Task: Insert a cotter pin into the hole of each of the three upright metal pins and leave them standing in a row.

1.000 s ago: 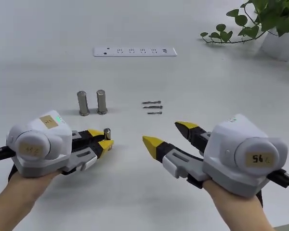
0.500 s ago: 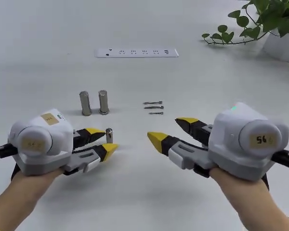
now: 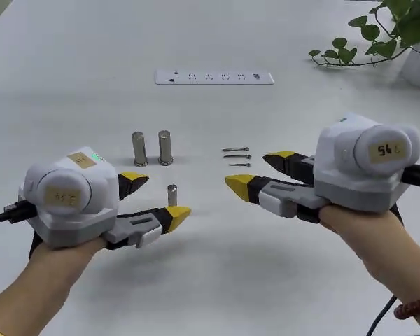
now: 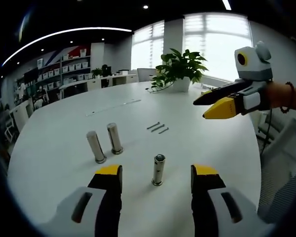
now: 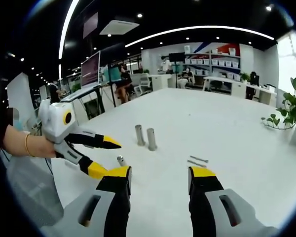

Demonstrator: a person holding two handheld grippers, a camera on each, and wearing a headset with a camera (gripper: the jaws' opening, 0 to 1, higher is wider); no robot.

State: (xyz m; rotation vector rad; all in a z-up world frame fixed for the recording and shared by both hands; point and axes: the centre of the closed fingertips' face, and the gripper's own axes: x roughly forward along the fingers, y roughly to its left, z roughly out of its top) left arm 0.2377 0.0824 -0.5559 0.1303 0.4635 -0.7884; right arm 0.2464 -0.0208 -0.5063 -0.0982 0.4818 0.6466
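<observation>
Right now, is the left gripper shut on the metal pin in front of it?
No, the left gripper is open, with the upright metal pin standing free between its jaws.

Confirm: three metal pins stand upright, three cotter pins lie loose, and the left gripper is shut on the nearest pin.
No: the left gripper is open; the nearest pin stands free between its jaws, as the left gripper view shows.
</observation>
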